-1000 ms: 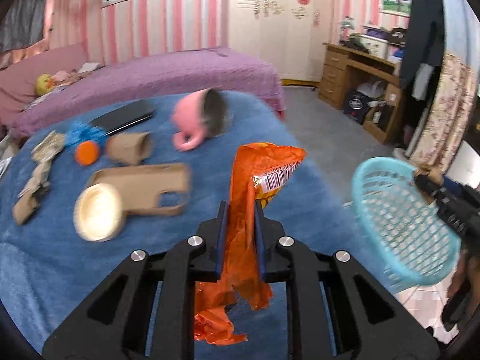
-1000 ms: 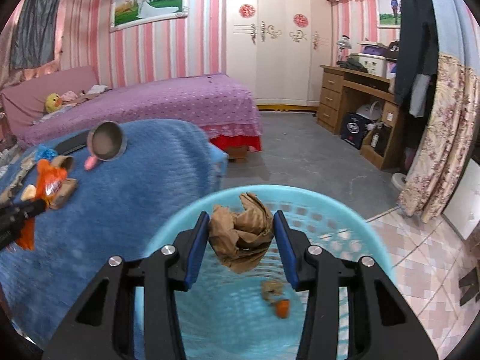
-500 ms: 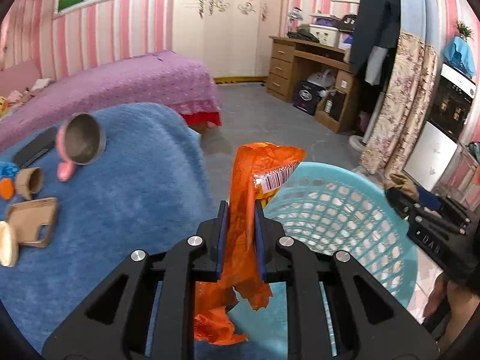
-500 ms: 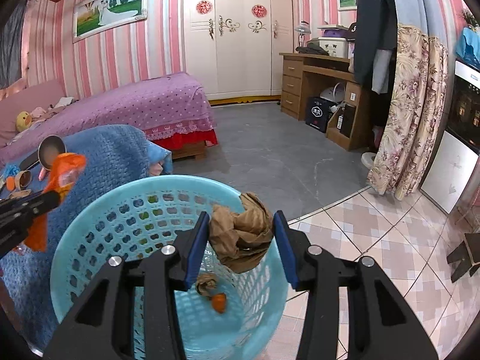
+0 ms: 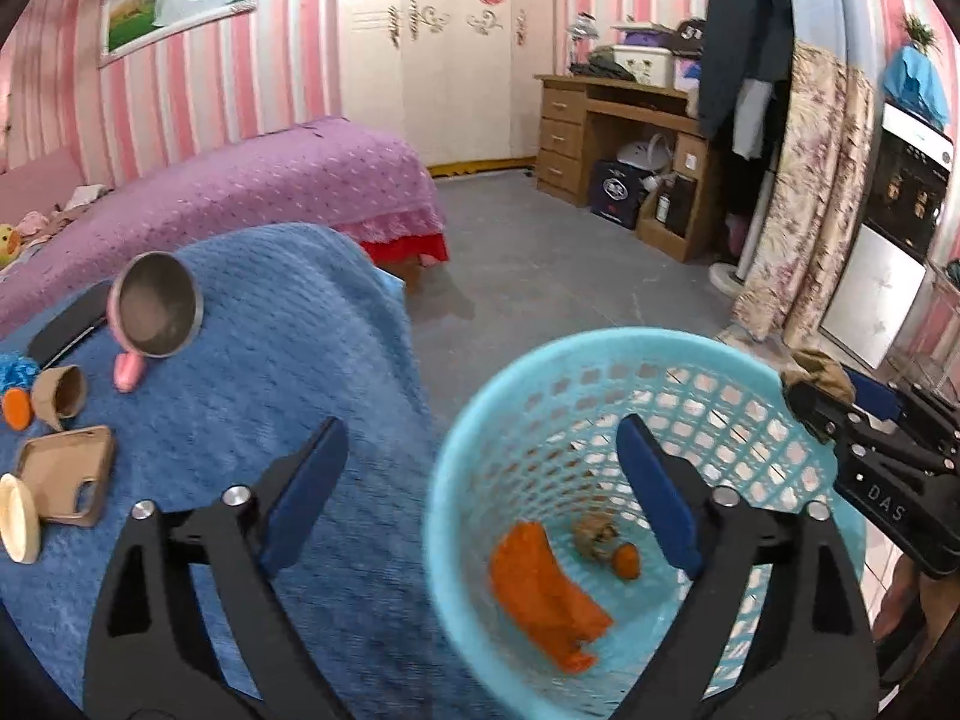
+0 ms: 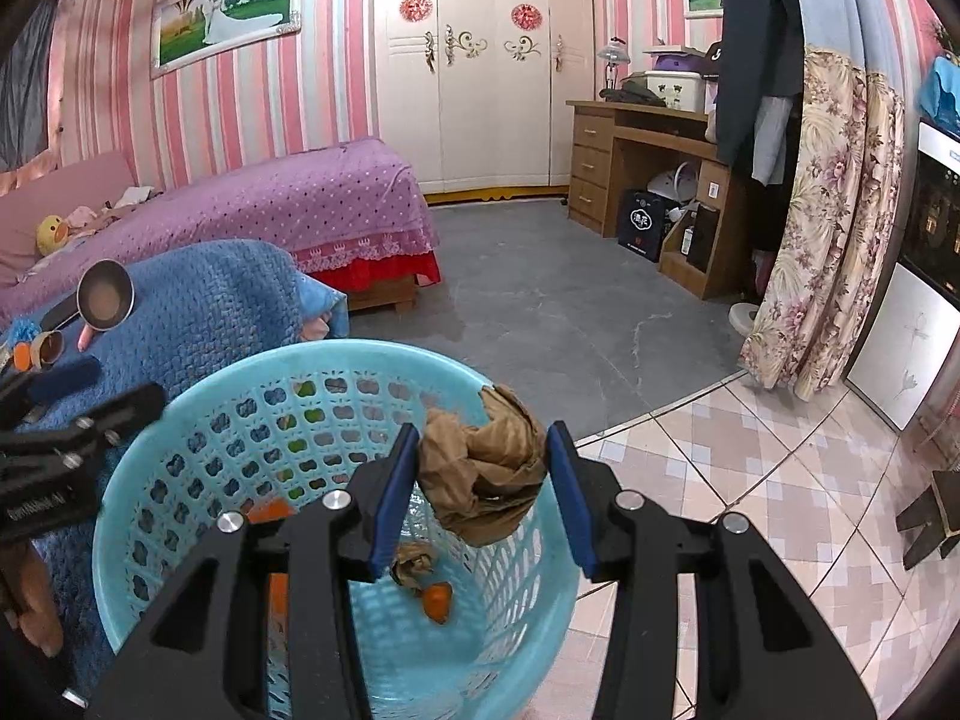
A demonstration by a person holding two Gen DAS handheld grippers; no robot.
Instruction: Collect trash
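Right claw (image 6: pixel 480 483) around brown wad (image 6: pixel 483 474)

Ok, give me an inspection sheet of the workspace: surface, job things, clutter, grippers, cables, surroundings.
Surface: blue blanket, items at its far left.
Job's things: basket beside the blanket, holding an orange wrapper, a paper wad and a small orange bit.
Clutter: pink cup on its side, paper cup, phone case.
Grippers: left gripper opening, nothing between the jaws; right gripper shut on crumpled paper over the basket.
Cables: nothing seen.
Surroundings: bed, desk, wardrobe.
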